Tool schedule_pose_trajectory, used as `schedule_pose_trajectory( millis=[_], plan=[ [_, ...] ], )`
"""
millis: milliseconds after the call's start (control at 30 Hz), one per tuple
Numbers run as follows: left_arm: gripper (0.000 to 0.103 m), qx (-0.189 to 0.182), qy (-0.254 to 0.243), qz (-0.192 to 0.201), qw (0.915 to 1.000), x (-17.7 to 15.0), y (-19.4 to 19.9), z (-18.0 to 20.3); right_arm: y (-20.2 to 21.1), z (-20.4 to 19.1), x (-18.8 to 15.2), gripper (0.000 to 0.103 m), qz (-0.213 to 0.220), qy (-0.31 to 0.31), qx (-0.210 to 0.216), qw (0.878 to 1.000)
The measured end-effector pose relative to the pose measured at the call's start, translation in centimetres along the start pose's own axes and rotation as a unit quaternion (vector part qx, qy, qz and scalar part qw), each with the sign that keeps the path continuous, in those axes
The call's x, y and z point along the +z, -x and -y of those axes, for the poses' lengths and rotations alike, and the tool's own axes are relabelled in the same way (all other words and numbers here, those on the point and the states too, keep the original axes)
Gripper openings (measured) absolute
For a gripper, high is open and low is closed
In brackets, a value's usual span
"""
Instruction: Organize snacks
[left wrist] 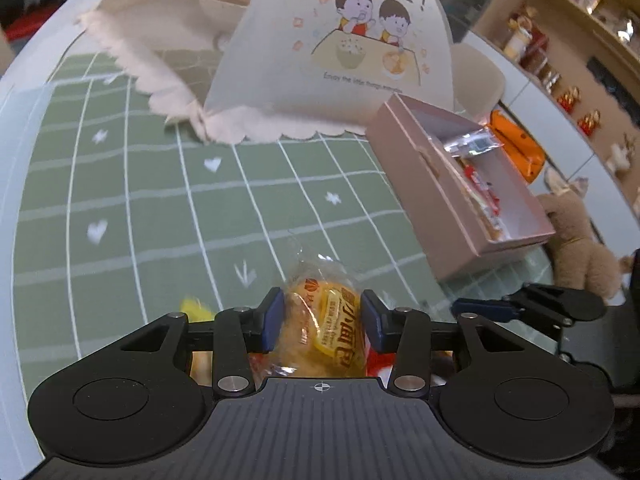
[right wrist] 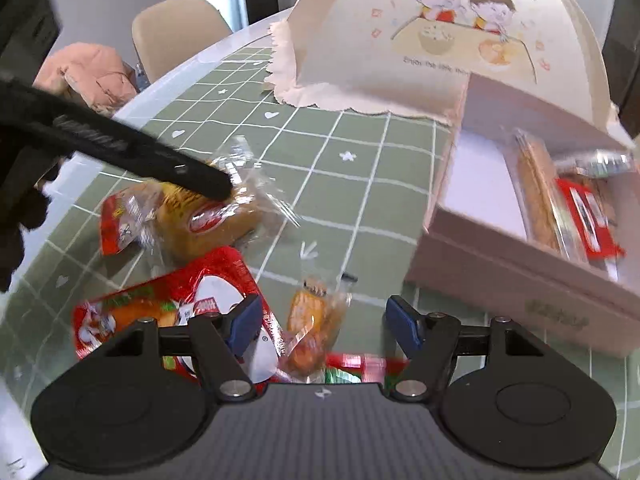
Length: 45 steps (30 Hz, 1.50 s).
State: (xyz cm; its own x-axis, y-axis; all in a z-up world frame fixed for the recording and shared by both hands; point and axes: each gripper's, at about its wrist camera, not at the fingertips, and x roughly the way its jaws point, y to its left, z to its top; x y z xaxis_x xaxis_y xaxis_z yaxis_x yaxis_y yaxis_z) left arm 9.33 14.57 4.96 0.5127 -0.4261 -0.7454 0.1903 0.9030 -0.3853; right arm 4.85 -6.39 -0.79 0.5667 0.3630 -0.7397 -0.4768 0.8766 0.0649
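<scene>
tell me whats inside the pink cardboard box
The pink cardboard box holds a long brown snack bar, a red wrapped packet and a clear silvery wrapper. Whatever lies under them is covered.

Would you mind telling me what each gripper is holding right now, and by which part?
The left gripper holds a wrapped bread snack, its fingers pressing the packet's two sides around the middle. The right gripper holds nothing; its fingers stand open above loose snacks.

The counter (right wrist: 360, 184) wears a green checked mat; beside the pink box (right wrist: 500, 280) lie wrapped snacks (right wrist: 208, 220), a dome food cover (right wrist: 400, 40) behind it.
</scene>
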Motion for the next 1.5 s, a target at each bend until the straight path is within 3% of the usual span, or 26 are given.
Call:
schedule_pose_trajectory(
  millis=[33,167,233,367,467,600,700,767,867,933,967,1033,1100,1167,1233,1333,1400,1500],
  plan=[
    [0.046,-0.002,0.007,0.006,1.0,-0.5,0.7,0.4,0.4,0.7,-0.5,0.046,-0.001,-0.012,-0.003,1.0],
    [0.046,0.003,0.041,0.015,0.999,-2.3,3.8,1.8,2.6,4.0,-3.0,0.045,-0.001,-0.057,-0.041,0.998],
    [0.046,0.008,0.064,-0.007,0.9979,-3.7,4.7,2.3,3.8,5.4,-4.4,0.045,-0.006,-0.077,-0.06,0.995],
    [0.046,-0.01,0.073,-0.09,0.9933,-6.9,4.7,3.4,6.6,6.5,-7.0,0.045,0.003,-0.088,-0.069,0.994],
    [0.046,-0.024,0.068,-0.103,0.9921,-8.8,4.3,4.8,8.0,5.7,-8.0,0.05,0.013,-0.07,-0.063,0.995],
    [0.046,-0.04,0.084,-0.053,0.9943,-8.6,5.0,5.7,9.4,4.2,-8.6,0.051,0.022,-0.044,-0.06,0.997],
    [0.046,0.006,0.117,0.017,0.9929,-7.4,6.7,5.2,10.1,3.1,-8.7,0.056,0.031,-0.031,-0.045,0.998],
    [0.046,0.049,0.151,0.061,0.9854,-6.7,7.8,4.0,10.4,2.4,-8.7,0.057,0.04,-0.02,-0.046,0.998],
    [0.046,0.095,0.207,0.115,0.9669,-5.8,8.5,0.8,10.4,1.9,-8.7,0.057,0.045,-0.015,-0.058,0.997],
    [0.045,0.127,0.238,0.108,0.9568,-5.4,7.8,-1.0,10.4,1.8,-8.7,0.057,0.042,-0.019,-0.055,0.997],
    [0.045,0.126,0.249,0.095,0.9554,-5.4,7.4,-1.5,10.3,1.7,-8.7,0.057,0.039,-0.018,-0.054,0.998],
    [0.045,0.105,0.251,0.076,0.9593,-6.0,6.3,-1.3,10.3,1.5,-8.9,0.057,0.037,-0.014,-0.057,0.998],
    [0.048,0.084,0.228,0.056,0.9684,-6.1,4.9,-0.2,10.3,1.5,-8.9,0.057,0.034,-0.015,-0.059,0.998],
    [0.05,0.062,0.171,0.032,0.9827,-5.4,3.1,1.5,9.9,1.6,-8.8,0.057,0.027,-0.017,-0.06,0.998],
    [0.05,0.033,0.123,0.019,0.9917,-4.4,1.6,3.1,9.5,1.5,-8.5,0.057,0.021,-0.018,-0.063,0.998],
    [0.05,-0.03,0.104,0.025,0.9938,-3.4,1.3,4.4,9.2,0.5,-7.9,0.057,0.024,0.001,-0.06,0.998],
    [0.05,-0.02,0.084,0.056,0.9947,-2.7,2.4,4.6,9.1,-0.6,-7.2,0.057,0.034,0.024,-0.049,0.998],
    [0.05,0.032,0.081,0.094,0.9918,-2.0,4.1,2.8,8.7,-2.3,-5.9,0.057,0.049,0.049,-0.021,0.997]
  ],
)
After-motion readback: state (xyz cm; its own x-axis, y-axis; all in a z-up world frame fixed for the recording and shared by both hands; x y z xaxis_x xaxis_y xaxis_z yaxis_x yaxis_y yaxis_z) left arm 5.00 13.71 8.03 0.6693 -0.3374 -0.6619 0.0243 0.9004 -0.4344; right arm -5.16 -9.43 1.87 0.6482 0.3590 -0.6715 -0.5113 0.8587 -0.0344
